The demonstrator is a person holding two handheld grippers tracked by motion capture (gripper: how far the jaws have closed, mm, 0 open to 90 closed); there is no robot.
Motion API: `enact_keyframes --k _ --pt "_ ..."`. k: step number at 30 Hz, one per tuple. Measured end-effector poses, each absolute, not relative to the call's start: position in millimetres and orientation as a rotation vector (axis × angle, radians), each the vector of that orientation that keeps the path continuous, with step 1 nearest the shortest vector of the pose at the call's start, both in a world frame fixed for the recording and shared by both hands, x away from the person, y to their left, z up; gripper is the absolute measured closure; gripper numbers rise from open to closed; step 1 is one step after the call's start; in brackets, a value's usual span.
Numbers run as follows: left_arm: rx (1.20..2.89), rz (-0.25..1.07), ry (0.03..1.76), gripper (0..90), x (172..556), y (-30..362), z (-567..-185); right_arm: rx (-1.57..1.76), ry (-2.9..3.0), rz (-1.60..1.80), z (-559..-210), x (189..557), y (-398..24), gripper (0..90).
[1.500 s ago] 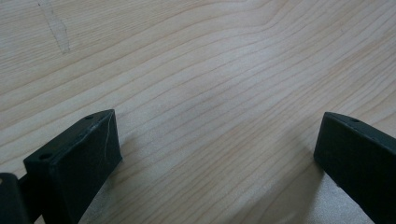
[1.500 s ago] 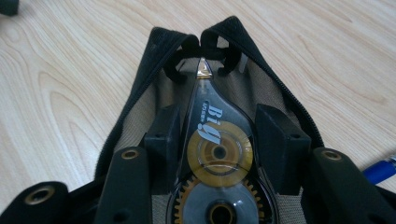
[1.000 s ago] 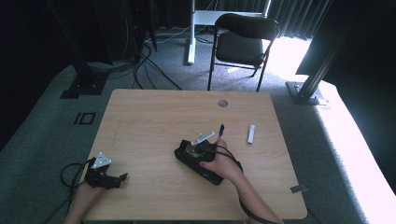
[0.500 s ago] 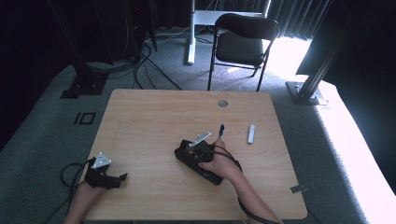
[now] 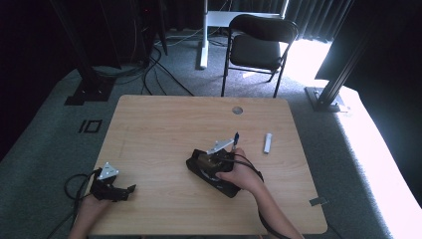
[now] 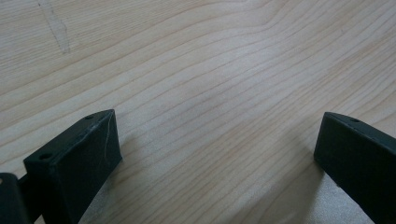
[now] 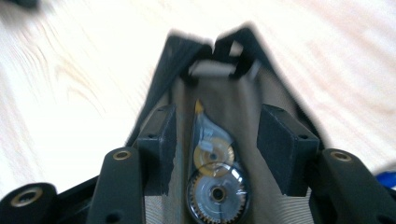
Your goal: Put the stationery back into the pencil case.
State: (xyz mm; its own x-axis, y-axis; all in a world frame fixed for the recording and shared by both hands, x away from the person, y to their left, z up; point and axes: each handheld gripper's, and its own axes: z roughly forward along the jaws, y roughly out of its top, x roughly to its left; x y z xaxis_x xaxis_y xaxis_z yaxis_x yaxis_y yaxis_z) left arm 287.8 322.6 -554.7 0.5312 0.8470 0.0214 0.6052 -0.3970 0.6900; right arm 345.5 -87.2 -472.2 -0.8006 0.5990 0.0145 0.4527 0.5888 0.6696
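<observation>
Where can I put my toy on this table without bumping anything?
The far half of the table, from its left edge across to the round hole, is bare. The wood between the left gripper and the black case is free too. It gets crowded mid-right, where the right hand, the case and the small white stick sit close.

Light wood-grain tabletop (image 5: 164, 129), rectangular with rounded corners, round grommet hole (image 5: 237, 110) near the far edge. A small white cylindrical item (image 5: 267, 143) lies flat toward the right side. A black pouch (image 5: 211, 173) rests near the centre. A grey tag (image 5: 318, 201) sits at the near right corner.
</observation>
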Motion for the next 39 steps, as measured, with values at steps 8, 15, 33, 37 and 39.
enact_keyframes --k 8,15,33,37,39 --pt "2.138 0.496 1.172 0.7 288 322 -555 0.983 2.408 1.158 -445 349 -123 47.7" --pt "2.138 0.495 1.172 0.7 288 323 -555 1.113 2.278 1.138 -447 360 -153 47.8" --pt "2.138 0.495 1.173 0.6 288 323 -555 1.351 2.079 0.991 -476 389 -212 45.5" --pt "2.138 0.495 1.173 0.7 288 323 -555 1.416 2.032 0.929 -487 399 -227 45.5" --pt "2.138 0.495 1.173 0.6 288 323 -555 1.450 2.002 0.901 -493 403 -235 45.4"
